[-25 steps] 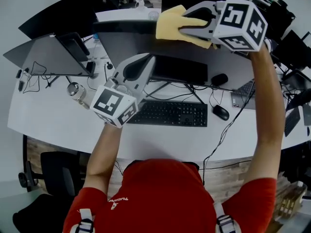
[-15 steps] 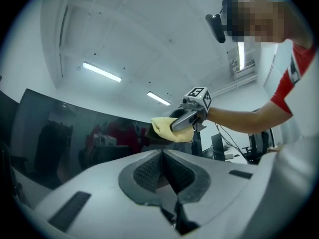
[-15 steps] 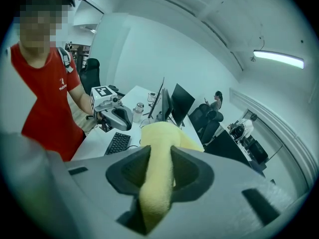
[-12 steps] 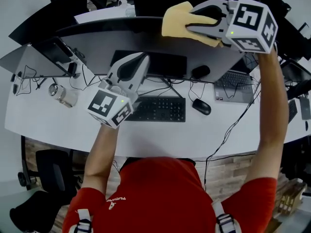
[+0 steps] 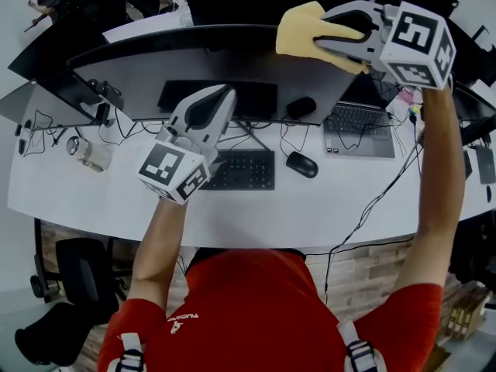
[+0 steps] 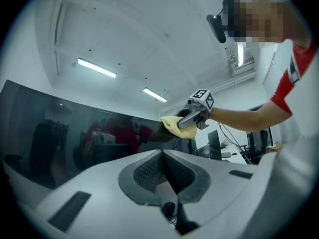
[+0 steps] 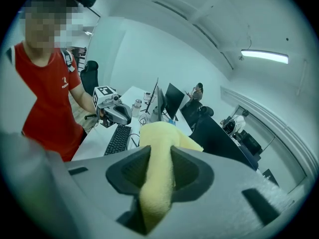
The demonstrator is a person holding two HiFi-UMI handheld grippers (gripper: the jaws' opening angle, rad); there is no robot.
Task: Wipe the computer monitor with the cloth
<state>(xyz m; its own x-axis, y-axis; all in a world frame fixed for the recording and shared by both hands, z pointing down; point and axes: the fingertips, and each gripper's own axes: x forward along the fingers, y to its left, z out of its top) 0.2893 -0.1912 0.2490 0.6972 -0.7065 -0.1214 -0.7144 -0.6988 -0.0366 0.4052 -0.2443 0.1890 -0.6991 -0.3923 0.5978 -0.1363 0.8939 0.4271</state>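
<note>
at monitor (image 5: pixel 139 76) top, right gripper (image 5: pixel 322 41) outstretched

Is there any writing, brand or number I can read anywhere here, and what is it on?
No text here can be read for certain.
Red shirt: a small white print, too small and blurred to read.
Marker cubes: black-and-white square patterns, not words.
Keyboard: key legends too small to read.
</note>
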